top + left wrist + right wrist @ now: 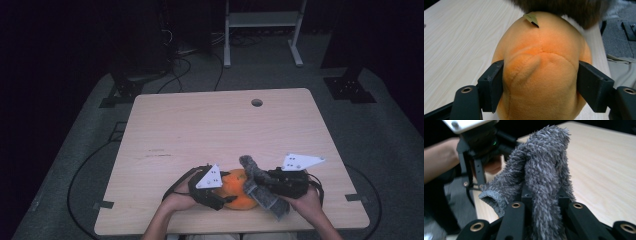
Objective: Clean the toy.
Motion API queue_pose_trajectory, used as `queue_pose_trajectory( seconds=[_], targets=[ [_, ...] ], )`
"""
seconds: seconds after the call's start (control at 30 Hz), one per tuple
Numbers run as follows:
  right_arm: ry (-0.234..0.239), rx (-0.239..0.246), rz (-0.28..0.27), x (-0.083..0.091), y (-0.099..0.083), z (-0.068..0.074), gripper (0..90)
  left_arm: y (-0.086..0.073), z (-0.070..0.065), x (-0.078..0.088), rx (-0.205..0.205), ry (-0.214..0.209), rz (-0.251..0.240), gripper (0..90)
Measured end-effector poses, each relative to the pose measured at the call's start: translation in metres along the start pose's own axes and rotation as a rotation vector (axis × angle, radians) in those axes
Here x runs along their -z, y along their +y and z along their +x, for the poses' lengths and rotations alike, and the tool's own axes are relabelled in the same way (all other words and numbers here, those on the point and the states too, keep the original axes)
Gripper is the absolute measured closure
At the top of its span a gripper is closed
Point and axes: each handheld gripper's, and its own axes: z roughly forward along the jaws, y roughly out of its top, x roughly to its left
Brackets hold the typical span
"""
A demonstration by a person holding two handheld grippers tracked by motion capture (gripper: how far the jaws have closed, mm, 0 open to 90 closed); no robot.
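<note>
Plush toy and fuzzy sock side by side at the near edge of the worktop (200,125).

The plush toy (239,192) sits on the worktop between the jaws of the left gripper (220,192), which lies to its left. Just right of the toy and touching it, the fuzzy sock (260,187) is pinched in the right gripper (265,187), one end rising beyond the jaws, the other hanging toward the near edge. A round hole (256,102) lies far beyond both grippers.

Orange plush toy (541,72), fuzzy grey sock (541,170)
</note>
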Motion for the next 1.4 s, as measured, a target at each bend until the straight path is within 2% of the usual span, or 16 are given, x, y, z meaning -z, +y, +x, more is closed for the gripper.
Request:
queue_pose_trajectory(
  seconds=[0.07,0.13,0.3,0.47,0.53,0.6,0.67,0.73,0.83,0.9,0.93,1.03,1.17,1.23,1.3,1.4],
  targets=[
    [-0.027,0.035,0.050,-0.007,-0.003,0.001,75.2,0.000,-0.001,0.001,-0.004,-0.006,-0.002,28.6],
    [-0.019,0.005,0.055,-0.007,-0.012,-0.007,75.2,0.001,-0.001,0.000,0.003,-0.009,-0.013,28.8],
    [-0.100,-0.048,0.096,0.008,-0.022,-0.023,75.4,0.002,-0.003,-0.001,0.004,-0.007,-0.050,28.7],
    [-0.019,-0.013,0.006,0.013,0.004,-0.003,75.3,0.007,-0.007,-0.006,-0.006,0.003,-0.070,29.3],
    [-0.009,0.011,0.009,0.006,0.014,0.006,75.3,0.009,-0.011,-0.009,-0.023,-0.011,-0.081,29.4],
    [-0.030,0.018,0.046,-0.006,0.018,0.008,75.3,0.010,-0.015,-0.011,-0.047,-0.013,-0.071,29.3],
    [-0.021,0.005,0.094,-0.015,0.015,0.005,75.4,0.009,-0.015,-0.010,-0.051,-0.018,-0.054,29.4],
    [-0.002,-0.026,0.085,-0.015,0.008,-0.002,75.5,0.007,-0.014,-0.009,-0.041,-0.028,-0.065,29.6],
    [-0.034,-0.087,0.083,-0.007,-0.003,-0.018,75.5,0.006,-0.012,-0.009,-0.033,-0.033,-0.062,29.6],
    [-0.031,-0.138,0.084,-0.003,-0.013,-0.029,75.5,0.004,-0.009,-0.008,-0.016,-0.036,-0.064,29.5],
    [-0.031,-0.138,0.084,-0.003,-0.013,-0.029,75.5,0.004,-0.009,-0.008,-0.016,-0.036,-0.064,29.2],
    [-0.059,-0.195,0.104,0.000,-0.028,-0.043,75.4,0.002,-0.006,-0.006,0.006,-0.034,-0.072,29.0],
    [-0.116,-0.185,0.135,0.006,-0.027,-0.045,75.4,-0.002,-0.002,-0.004,0.032,-0.022,-0.067,28.8],
    [-0.093,-0.182,0.111,0.013,-0.021,-0.040,75.2,-0.003,0.000,-0.004,0.046,-0.020,-0.068,28.7],
    [-0.066,-0.148,0.085,0.016,-0.016,-0.033,75.0,-0.004,0.002,-0.004,0.058,-0.016,-0.072,28.7],
    [-0.036,-0.101,0.090,0.010,-0.016,-0.028,74.9,-0.006,0.004,-0.002,0.068,-0.010,-0.066,27.9]
  ],
)
